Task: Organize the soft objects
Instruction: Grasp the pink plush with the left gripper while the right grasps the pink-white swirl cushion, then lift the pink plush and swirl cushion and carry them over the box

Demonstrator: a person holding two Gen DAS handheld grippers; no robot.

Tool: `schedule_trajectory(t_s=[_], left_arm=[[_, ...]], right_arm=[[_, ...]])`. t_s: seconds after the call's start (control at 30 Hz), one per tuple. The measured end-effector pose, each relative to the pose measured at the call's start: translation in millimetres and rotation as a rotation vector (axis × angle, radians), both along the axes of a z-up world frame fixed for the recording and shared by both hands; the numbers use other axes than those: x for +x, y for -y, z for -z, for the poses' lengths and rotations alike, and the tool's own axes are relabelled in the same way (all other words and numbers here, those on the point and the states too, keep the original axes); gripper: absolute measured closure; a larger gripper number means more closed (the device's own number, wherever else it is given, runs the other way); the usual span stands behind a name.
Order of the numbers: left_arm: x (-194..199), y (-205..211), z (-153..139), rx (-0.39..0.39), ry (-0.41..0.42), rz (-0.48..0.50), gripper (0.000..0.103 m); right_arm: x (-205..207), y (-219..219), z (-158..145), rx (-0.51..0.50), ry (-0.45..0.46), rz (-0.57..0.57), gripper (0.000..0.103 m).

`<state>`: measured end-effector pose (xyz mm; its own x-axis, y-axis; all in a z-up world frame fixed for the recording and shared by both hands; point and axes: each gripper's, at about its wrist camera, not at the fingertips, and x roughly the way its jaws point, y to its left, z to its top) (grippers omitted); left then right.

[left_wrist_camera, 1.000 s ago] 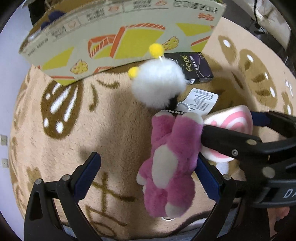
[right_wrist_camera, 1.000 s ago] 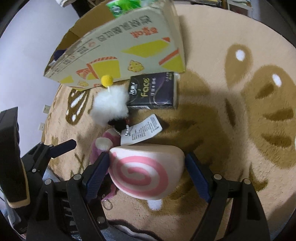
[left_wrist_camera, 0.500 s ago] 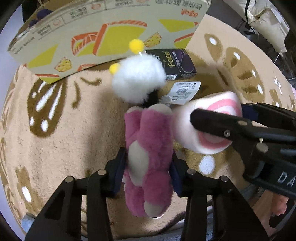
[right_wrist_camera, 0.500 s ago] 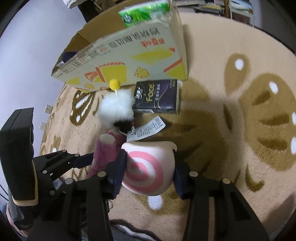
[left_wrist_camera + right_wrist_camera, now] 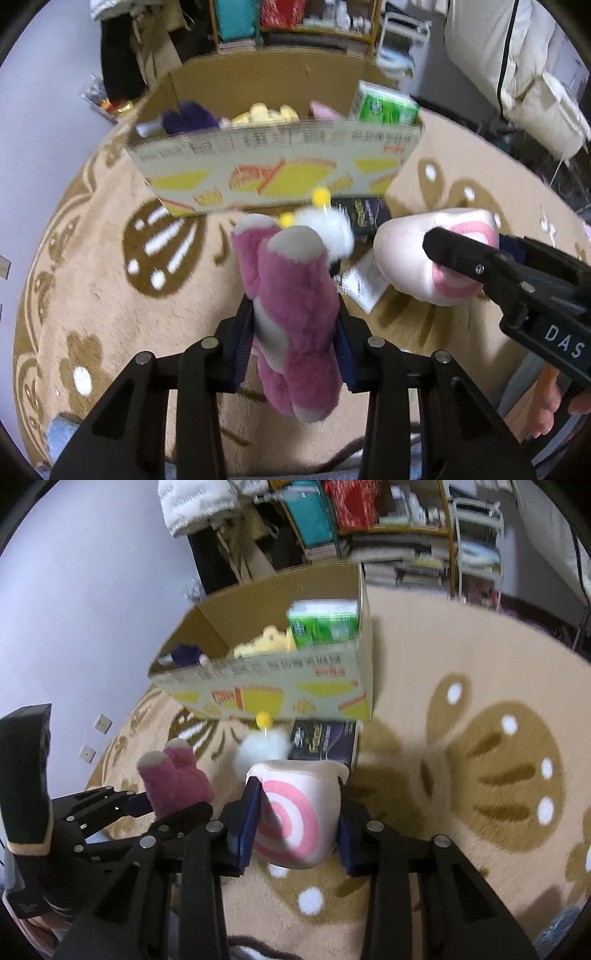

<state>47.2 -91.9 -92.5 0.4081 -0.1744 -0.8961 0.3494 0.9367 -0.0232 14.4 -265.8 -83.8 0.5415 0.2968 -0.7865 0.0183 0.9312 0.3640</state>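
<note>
My left gripper (image 5: 293,332) is shut on a pink plush bear (image 5: 291,295) and holds it above the rug; it also shows in the right wrist view (image 5: 173,779). My right gripper (image 5: 295,823) is shut on a white plush with a pink swirl (image 5: 295,812), also seen in the left wrist view (image 5: 421,258). A white fluffy pompom toy with yellow balls (image 5: 262,749) lies on the rug in front of the open cardboard box (image 5: 266,694). The box holds several soft toys and a green tissue pack (image 5: 325,622).
A dark tissue pack (image 5: 325,738) and a white paper tag (image 5: 364,284) lie on the beige patterned rug (image 5: 480,738) beside the box. Cluttered shelves (image 5: 388,517) stand behind the box, a purple wall on the left.
Both grippers closed on their plush toys and lifted them off the rug. The views tilted up so the box's open top now shows.
</note>
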Motion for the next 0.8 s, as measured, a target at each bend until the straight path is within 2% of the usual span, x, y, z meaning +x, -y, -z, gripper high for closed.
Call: schedule_trajectory(t_s=[0.27, 0.47, 0.57, 0.8], left_arm=[[-2, -21, -41, -0.017, 0.188, -0.042, 0.066], [-2, -21, -75, -0.067, 0.334, -0.039, 0.066], [-1, -21, -86, -0.065, 0.399, -0.047, 0.066], [16, -25, -100, -0.065, 0.476, -0.076, 0.066]], right_arm=[[-11, 4, -32, -0.035, 0.171, 0.056, 0.065], [-17, 6, -58, -0.045, 0.306, 0.077, 0.065], [-15, 5, -66, -0.047, 0.357, 0.079, 0.065], [-4, 3, -74, -0.061, 0.423, 0.081, 0.065]])
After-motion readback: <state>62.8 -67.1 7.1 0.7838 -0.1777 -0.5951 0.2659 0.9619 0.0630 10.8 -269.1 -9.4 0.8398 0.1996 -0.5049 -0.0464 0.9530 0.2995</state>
